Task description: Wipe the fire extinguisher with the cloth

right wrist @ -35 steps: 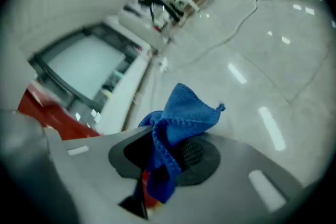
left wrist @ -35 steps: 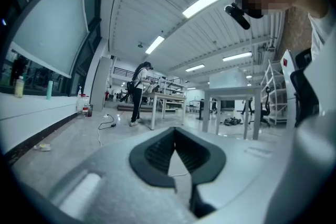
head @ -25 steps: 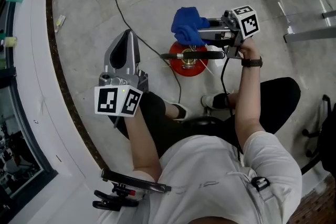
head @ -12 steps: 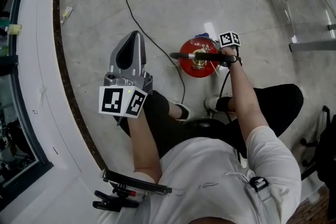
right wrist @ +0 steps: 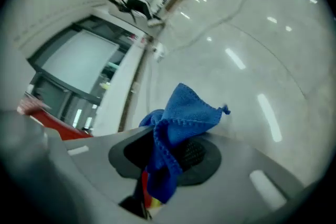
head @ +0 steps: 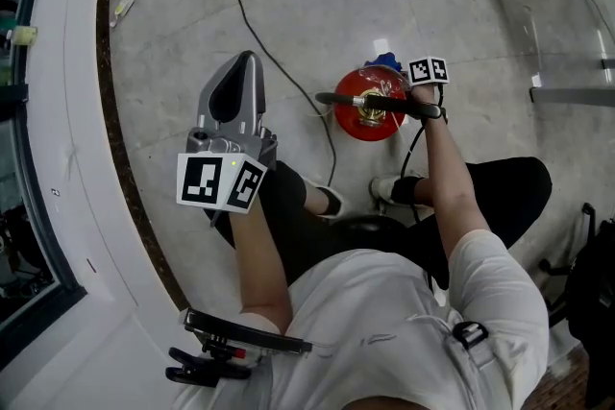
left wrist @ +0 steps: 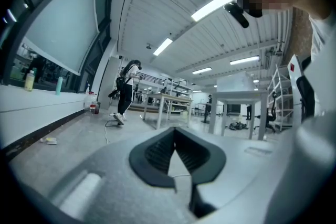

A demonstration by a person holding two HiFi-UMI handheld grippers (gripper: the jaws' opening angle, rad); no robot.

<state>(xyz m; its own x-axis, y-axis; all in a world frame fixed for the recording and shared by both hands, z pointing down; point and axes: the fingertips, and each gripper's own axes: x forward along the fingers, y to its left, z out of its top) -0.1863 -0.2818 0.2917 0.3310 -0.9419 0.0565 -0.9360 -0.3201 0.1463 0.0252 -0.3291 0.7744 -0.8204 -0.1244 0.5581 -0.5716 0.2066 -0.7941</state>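
Red fire extinguisher point(head: 370, 115) stands upright on the floor point(head: 288, 24), just right of centre in the head view. Blue cloth point(right wrist: 176, 123) is clamped in my right hand-held gripper point(right wrist: 163, 160), low at the cylinder's upper-frame side. Judgement: wiping is under way; area covered unclear, lower-frame side and top probably left. My left hand-held gripper point(head: 237, 86) is closed, empty, well apart at frame left.

An open lab hall — long ceiling strip lights point(left wrist: 212, 6) above white metal-legged worktables point(left wrist: 239, 93), shelving racks point(left wrist: 275, 97) right of them, polished grey floor point(left wrist: 79, 136) beneath.
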